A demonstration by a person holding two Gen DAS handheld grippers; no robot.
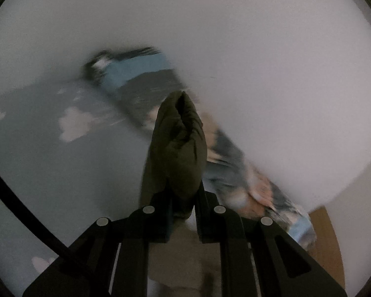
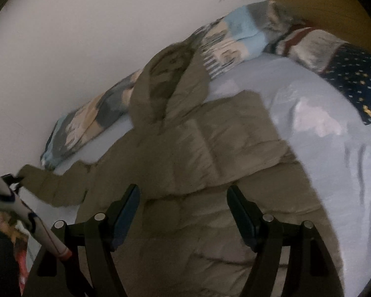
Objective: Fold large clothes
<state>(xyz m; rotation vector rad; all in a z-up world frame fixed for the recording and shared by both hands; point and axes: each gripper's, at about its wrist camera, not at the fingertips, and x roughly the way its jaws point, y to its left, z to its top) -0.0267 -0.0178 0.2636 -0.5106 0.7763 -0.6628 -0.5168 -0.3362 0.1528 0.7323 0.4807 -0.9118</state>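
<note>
Left wrist view is showing the left hand-held gripper (image 1: 183,198) clamping a bunched end of the olive puffer jacket (image 1: 179,146), the padded cloth bulging out past the closed fingers. The pinch is sitting on what is probably a sleeve cuff, though blur is making that hard to confirm; holding the sleeve by its end is letting the whole sleeve be carried across the body in one sweep. Behind it, the patterned blanket (image 1: 146,79) is lying smeared along the white wall (image 1: 259,37).

Right wrist view is showing the jacket (image 2: 210,148) lying spread on the pale blue bed sheet (image 2: 321,136), hood (image 2: 165,86) pointing toward the wall, one side already doubled over the chest. The right hand-held gripper (image 2: 183,212) is hovering over the jacket's lower body with its jaws standing wide apart and gripping nothing, seemingly placed to pin or take the fabric. At the left edge the outstretched sleeve (image 2: 54,185) is reaching to where the other hand-held gripper is holding it.
</note>
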